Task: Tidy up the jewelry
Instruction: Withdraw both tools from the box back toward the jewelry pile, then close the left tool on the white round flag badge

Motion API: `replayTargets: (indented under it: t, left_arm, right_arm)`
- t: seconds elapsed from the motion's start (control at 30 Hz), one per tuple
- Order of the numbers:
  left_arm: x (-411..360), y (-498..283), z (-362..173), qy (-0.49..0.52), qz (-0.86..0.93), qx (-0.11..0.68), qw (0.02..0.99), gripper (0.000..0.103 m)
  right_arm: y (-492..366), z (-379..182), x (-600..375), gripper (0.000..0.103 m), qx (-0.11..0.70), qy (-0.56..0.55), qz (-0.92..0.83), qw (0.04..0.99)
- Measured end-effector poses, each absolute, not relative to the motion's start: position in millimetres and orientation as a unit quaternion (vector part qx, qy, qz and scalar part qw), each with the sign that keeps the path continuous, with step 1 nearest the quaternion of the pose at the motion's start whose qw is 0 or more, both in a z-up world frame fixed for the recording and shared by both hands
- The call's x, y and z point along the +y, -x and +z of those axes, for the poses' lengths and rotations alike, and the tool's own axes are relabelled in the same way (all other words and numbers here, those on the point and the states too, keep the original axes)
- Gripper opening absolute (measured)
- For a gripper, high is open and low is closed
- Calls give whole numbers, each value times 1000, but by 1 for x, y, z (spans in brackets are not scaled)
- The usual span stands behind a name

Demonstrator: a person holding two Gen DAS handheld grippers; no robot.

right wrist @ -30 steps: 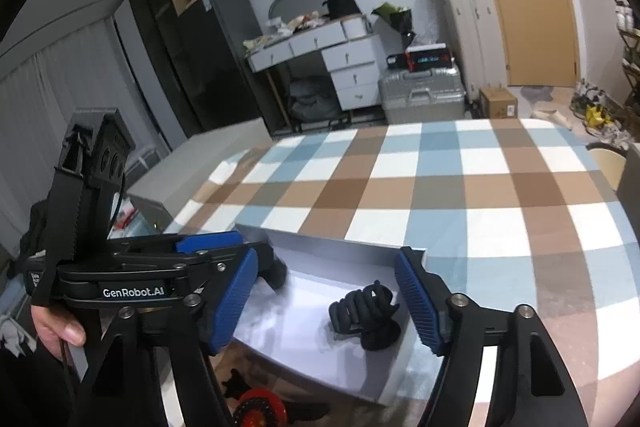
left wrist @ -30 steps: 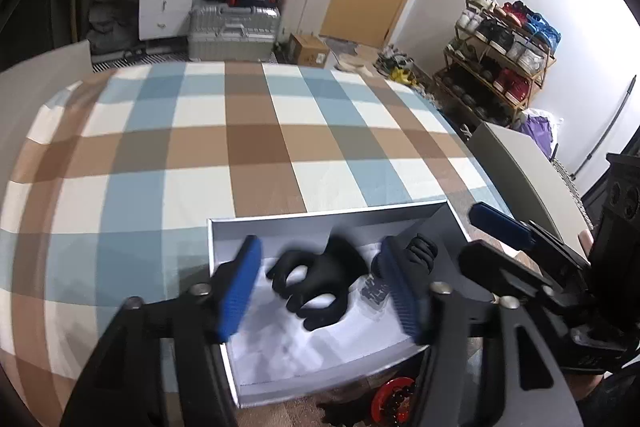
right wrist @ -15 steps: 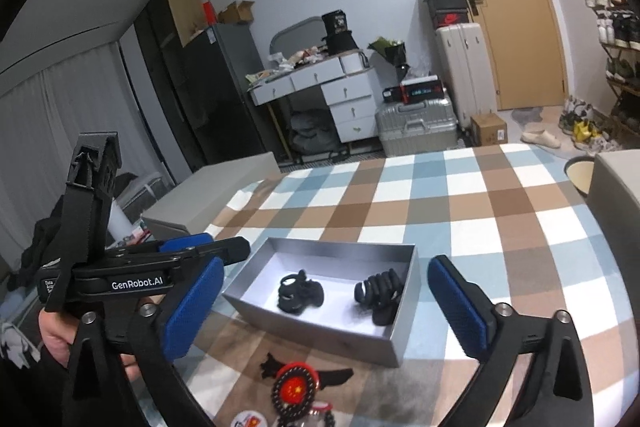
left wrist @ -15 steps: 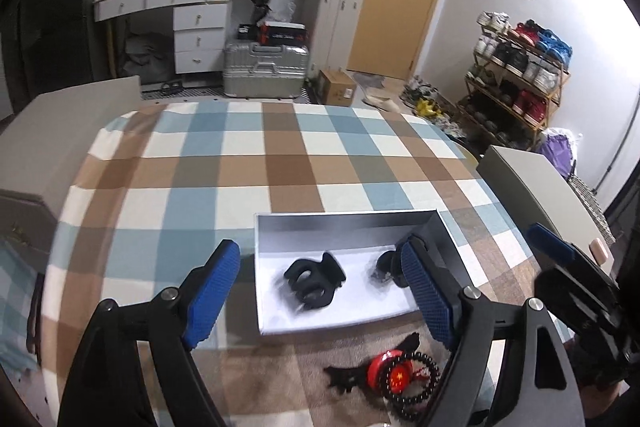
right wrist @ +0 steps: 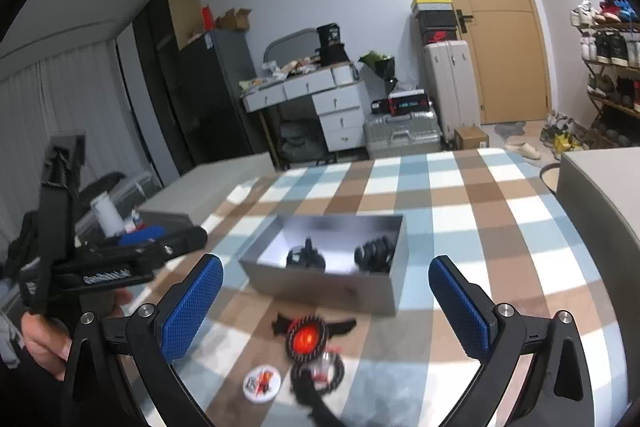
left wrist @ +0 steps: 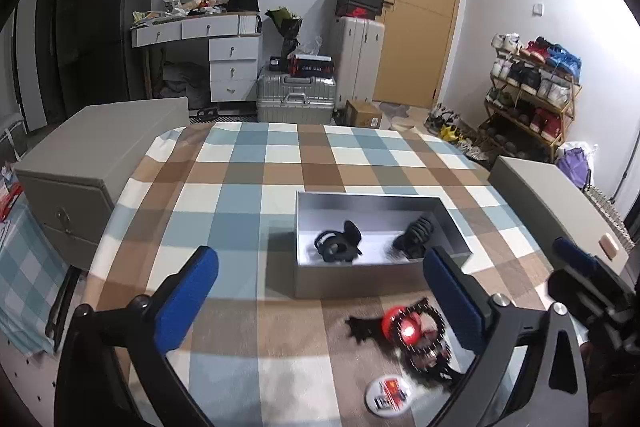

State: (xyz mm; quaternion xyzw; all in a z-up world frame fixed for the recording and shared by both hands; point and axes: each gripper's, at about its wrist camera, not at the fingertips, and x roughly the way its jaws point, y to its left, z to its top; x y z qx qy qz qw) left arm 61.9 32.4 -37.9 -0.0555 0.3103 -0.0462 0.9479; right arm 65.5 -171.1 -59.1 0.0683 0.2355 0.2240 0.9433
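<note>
We have two black clips (left wrist: 336, 245) lying in the grey box (left wrist: 360, 281). Red bead piece (left wrist: 408, 329) and round badge (left wrist: 387, 391) lie on the cloth just in front, not yet boxed. Left gripper (left wrist: 324, 301) and right gripper (right wrist: 326, 303) are both spread wide, empty, above the table.

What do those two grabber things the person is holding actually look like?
Each is a black plastic frame with silver screw heads, ending in two fingers faced with blue textured pads. The left gripper and right gripper look alike. Seen from the right camera, the left one's side bears blurred white lettering, and a bare hand grips its handle. No cables show.
</note>
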Motion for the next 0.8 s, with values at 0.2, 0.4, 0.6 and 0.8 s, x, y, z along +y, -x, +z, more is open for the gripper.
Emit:
replayTargets:
  t: [0.2, 0.4, 0.6, 0.8]
  left_arm:
    - [29, -43, -49, 50, -48, 306, 950, 102]
    - [23, -34, -75, 34, -57, 341, 938, 102]
    - [15, -39, -108, 22, -91, 404, 910, 102]
    - [8, -34, -122, 27, -124, 441, 888, 102]
  right_arm:
    - [-44, -67, -170, 103, 235, -59, 234, 941]
    - [-26, -86, -158, 103, 254, -12, 236, 938]
    - [-23, -108, -161, 103, 285, 1, 209, 935]
    - [-24, -120, -170, 103, 313, -22, 209, 926]
